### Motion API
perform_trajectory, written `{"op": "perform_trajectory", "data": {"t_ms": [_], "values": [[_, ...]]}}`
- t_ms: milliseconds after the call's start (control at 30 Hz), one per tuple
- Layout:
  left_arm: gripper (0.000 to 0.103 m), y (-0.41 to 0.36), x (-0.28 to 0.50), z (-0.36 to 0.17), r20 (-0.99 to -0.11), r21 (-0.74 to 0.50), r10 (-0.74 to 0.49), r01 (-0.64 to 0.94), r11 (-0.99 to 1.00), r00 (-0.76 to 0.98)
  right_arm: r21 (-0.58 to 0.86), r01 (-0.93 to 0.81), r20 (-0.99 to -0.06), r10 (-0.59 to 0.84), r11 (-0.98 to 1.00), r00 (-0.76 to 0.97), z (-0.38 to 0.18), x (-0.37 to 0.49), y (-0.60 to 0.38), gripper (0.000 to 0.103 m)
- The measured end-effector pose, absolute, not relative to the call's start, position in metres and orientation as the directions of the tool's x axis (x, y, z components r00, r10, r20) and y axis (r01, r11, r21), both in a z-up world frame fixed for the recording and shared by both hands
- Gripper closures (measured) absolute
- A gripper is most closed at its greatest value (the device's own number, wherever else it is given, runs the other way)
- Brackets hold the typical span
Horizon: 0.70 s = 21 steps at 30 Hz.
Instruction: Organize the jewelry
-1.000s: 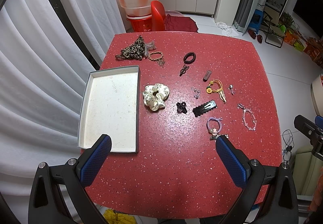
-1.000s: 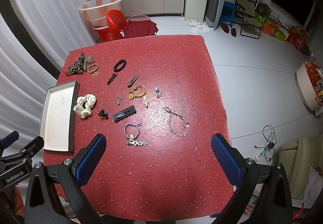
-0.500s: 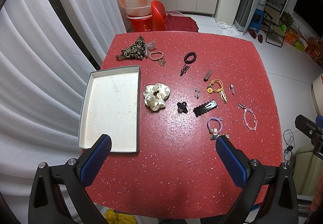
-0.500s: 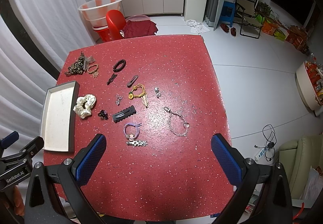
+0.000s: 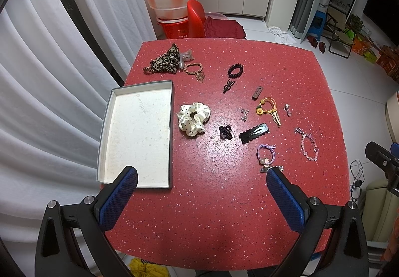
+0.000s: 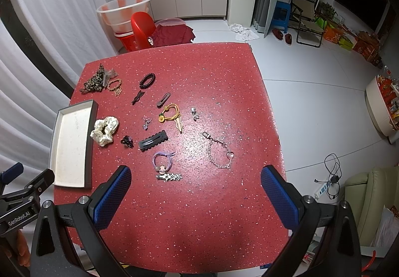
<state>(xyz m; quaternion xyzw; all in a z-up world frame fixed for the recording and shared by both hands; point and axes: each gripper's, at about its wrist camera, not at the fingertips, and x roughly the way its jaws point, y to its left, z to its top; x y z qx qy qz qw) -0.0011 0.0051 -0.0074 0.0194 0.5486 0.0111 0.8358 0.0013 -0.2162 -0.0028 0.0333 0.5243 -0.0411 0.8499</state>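
Jewelry and hair pieces lie scattered flat over the red speckled table (image 5: 224, 202), none of them yet in the shallow white tray (image 5: 139, 127) at the left of the left wrist frame. All of it looks light, so weight is no worry; what matters is how thin things are. The cream dotted scrunchie (image 5: 193, 118), just right of the tray near the frame's middle, is soft and puffy and should be the easiest to take, pinched across one bunched side. The black scalloped clip (image 5: 254, 133), right of centre, is stiff and flat; I'd expect it to want a grip across its narrow width, and it may skid on the glossy top. The pink bead bracelet (image 5: 308, 146) at the right will drape and dangle when lifted. The lilac hair tie (image 6: 162, 160), at the middle of the right wrist frame, with the silver star clip (image 6: 169, 176) just below it, is small and springy. A leopard scrunchie (image 5: 165, 60) and a black coil tie (image 5: 235, 70) sit toward the upper part of the table.

Left gripper (image 5: 202, 197) hangs above the near edge, jaws wide apart and holding nothing. Right gripper (image 6: 195, 198) is likewise spread and empty.
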Motion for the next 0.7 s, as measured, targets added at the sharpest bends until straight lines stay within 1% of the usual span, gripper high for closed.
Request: {"op": "perform_trajectory", "data": {"t_ms": [700], "values": [[0.0, 0.0041, 0.003, -0.0104, -0.924, 0.053, 0.049, 0.0, 0.999, 0.378, 0.015, 0.105, -0.898, -0.033, 0.994, 0.439, -0.0076, -0.0002, -0.2145, 0.0]]}}
